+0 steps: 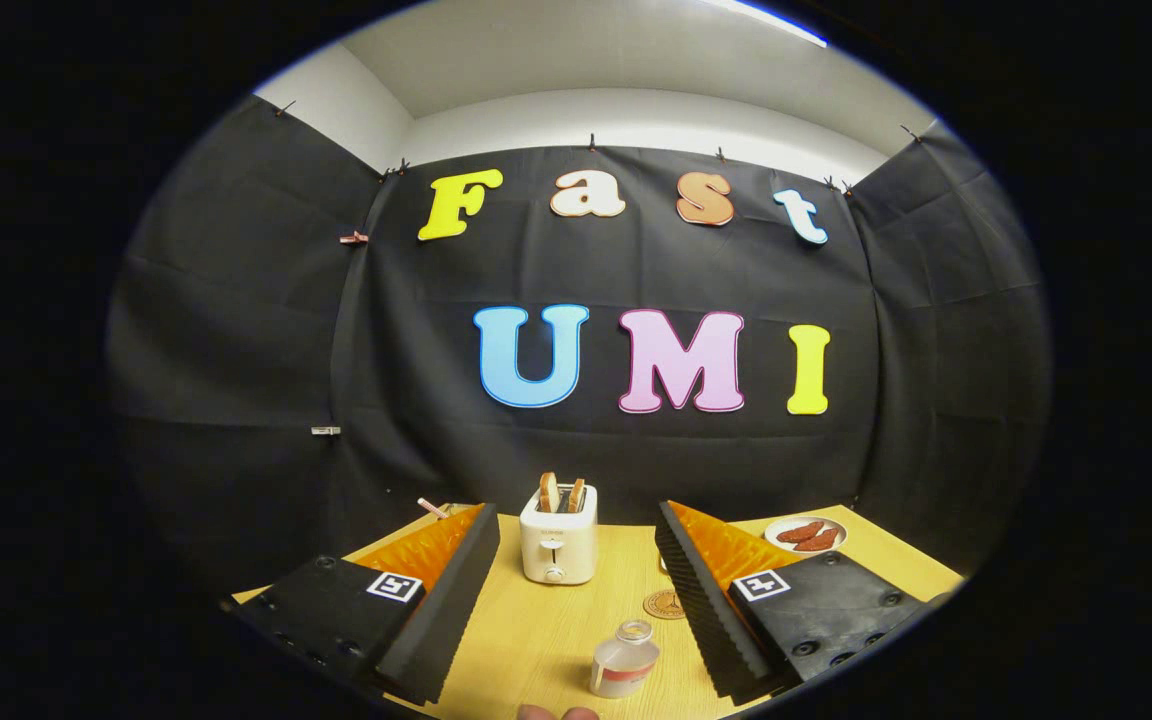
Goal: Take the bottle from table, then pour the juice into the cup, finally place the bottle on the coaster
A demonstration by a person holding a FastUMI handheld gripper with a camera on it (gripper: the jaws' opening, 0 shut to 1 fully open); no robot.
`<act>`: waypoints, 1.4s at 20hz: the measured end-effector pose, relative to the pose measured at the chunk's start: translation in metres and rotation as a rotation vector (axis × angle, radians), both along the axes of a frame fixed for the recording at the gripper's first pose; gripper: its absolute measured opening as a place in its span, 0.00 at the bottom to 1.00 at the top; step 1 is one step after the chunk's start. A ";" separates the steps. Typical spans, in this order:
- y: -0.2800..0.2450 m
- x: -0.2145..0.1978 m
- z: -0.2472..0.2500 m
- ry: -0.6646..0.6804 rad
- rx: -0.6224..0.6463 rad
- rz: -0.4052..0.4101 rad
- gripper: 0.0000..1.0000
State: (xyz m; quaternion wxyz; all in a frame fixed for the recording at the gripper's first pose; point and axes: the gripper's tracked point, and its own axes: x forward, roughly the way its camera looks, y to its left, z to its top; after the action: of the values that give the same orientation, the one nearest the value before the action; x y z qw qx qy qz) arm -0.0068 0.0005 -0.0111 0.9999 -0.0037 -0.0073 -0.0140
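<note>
A white toaster (pixel 558 544) stands at the centre of the wooden table (pixel 526 630), low in the frame, with two slices of toast (pixel 561 494) poking up from its slots. Further right, near the table's far corner, sits a plate (pixel 805 534) of sausages (pixel 808 536).

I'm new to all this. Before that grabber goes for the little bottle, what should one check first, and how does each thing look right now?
1. Fingers spread wide enough to take the bottle: ok. The gripper is open and holds nothing.
2. Bottle standing and reachable: ok. It is upright on the table, between the fingers, near their base.
3. Bottle cap off for pouring: cannot tell.
4. Coaster free to receive the bottle: ok. Nothing lies on it; it sits beyond the bottle, beside the toaster.
5. Cup located: cannot tell.
6. Toaster out of the way: ok, it stands well beyond the bottle.
</note>
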 end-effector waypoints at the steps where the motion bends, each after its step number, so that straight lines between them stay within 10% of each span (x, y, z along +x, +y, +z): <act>1: 0.001 0.000 0.001 -0.012 0.005 0.005 0.97; 28: -0.050 0.005 -0.236 0.064 0.004 -0.145 0.99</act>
State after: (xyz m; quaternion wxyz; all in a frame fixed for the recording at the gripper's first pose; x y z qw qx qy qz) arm -0.0018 -0.0498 -0.2471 0.9960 -0.0027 0.0251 -0.0863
